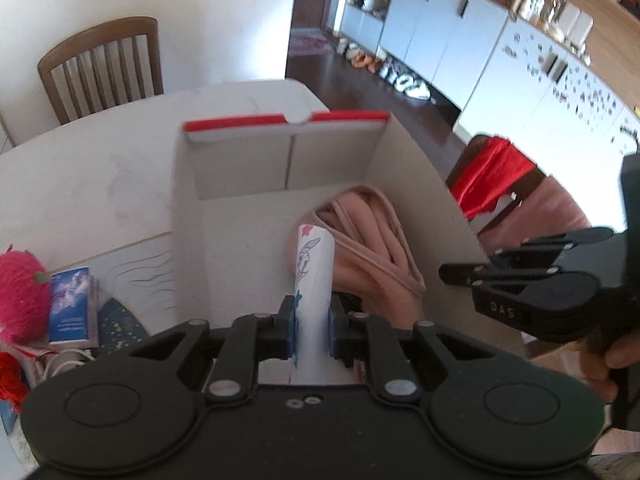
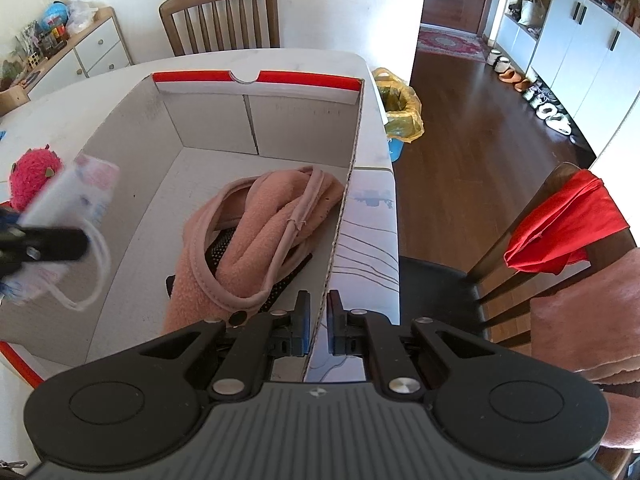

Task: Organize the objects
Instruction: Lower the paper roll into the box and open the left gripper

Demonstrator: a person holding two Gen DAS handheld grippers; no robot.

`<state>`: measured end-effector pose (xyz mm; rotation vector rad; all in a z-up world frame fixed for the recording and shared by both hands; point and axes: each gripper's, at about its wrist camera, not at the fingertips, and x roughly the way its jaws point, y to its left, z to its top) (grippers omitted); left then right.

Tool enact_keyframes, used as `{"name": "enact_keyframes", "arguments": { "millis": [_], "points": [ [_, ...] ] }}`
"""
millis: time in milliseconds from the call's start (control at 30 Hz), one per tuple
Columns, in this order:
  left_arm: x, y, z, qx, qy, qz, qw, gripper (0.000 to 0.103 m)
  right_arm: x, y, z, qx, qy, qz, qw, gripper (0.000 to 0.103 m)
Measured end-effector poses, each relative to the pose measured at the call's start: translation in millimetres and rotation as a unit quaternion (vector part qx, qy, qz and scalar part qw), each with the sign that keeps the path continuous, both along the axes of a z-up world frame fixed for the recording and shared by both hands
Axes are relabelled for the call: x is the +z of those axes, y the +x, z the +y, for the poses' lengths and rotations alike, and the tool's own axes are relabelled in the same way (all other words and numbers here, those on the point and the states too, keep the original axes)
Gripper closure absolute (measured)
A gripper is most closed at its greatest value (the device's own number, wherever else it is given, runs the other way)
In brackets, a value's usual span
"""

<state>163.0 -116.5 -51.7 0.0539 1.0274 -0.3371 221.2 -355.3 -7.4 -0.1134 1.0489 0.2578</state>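
An open white cardboard box (image 1: 188, 184) with a red rim stands on the table; it also shows in the right wrist view (image 2: 132, 132). Pink fleece slippers (image 1: 372, 248) lie inside it (image 2: 260, 216). My left gripper (image 1: 314, 328) is shut on a white printed face mask (image 1: 314, 276) and holds it over the box; the mask shows blurred, with its ear loop hanging, in the right wrist view (image 2: 68, 208). My right gripper (image 2: 319, 326) is closed on the box's right wall (image 2: 340, 216); it shows at the right of the left wrist view (image 1: 464, 276).
A pink plush toy (image 1: 18, 292) and a blue booklet (image 1: 68, 304) lie left of the box on the white table (image 1: 88, 176). Wooden chairs stand at the far side (image 2: 220, 16) and on the right, draped with red cloth (image 2: 560, 224). A yellow-bagged bin (image 2: 400, 108) stands beyond the table.
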Motion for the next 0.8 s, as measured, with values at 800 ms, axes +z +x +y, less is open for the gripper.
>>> {"name": "enact_keyframes", "arguments": {
  "millis": [800],
  "points": [
    [-66.2, 12.4, -32.1, -0.027, 0.078, 0.11, 0.9905, 0.079, -1.7, 2.6, -3.7, -0.003, 0.011, 0.002, 1.0, 0.096]
  ]
}}
